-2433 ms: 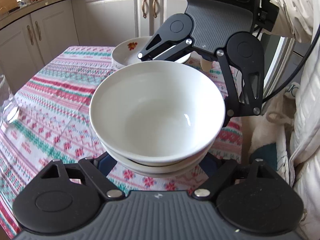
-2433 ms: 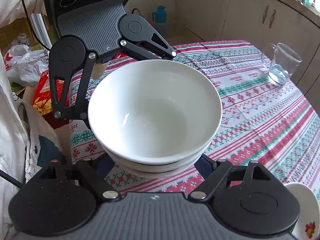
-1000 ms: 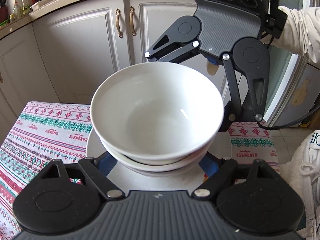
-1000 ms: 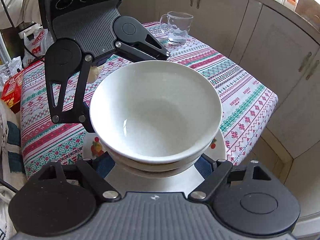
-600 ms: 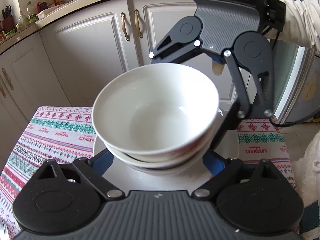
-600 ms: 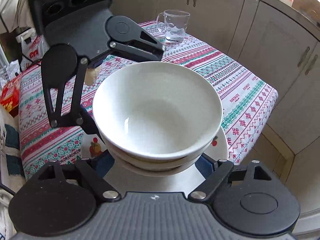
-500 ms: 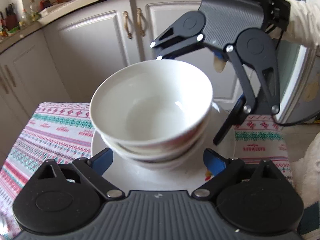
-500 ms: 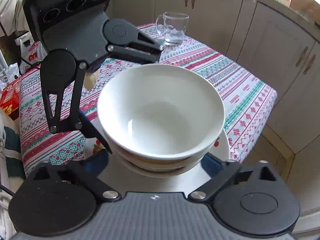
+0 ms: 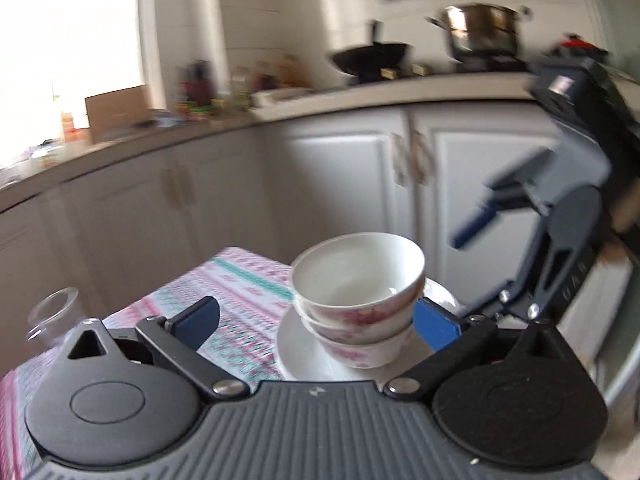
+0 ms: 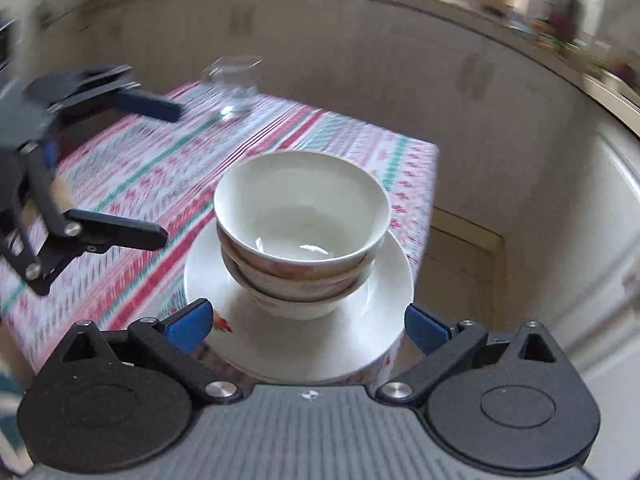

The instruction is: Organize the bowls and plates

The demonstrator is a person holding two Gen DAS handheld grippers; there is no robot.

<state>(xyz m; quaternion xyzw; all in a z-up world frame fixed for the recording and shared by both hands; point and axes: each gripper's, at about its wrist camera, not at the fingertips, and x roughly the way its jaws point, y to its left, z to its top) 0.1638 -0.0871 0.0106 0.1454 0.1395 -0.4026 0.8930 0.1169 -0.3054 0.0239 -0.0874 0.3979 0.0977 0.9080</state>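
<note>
Two stacked white bowls with pink flower print (image 9: 356, 304) (image 10: 300, 232) stand on a white plate (image 9: 296, 356) (image 10: 380, 320) near the table's corner. My left gripper (image 9: 316, 326) is open and empty, pulled back from the stack; it also shows in the right wrist view (image 10: 164, 174) at the left, blurred. My right gripper (image 10: 306, 326) is open and empty, its blue pads on either side of the plate's near rim, apart from the bowls. It shows blurred at the right of the left wrist view (image 9: 460, 276).
The plate sits on a striped patterned tablecloth (image 10: 132, 176) close to the table's corner edge. A glass mug (image 10: 234, 84) (image 9: 50, 316) stands further along the table. White kitchen cabinets (image 9: 340, 184) and a counter with pots are behind.
Both grippers opened, let go of the bowl stack onto the plate, and pulled back and up. Both views are now blurred from motion.
</note>
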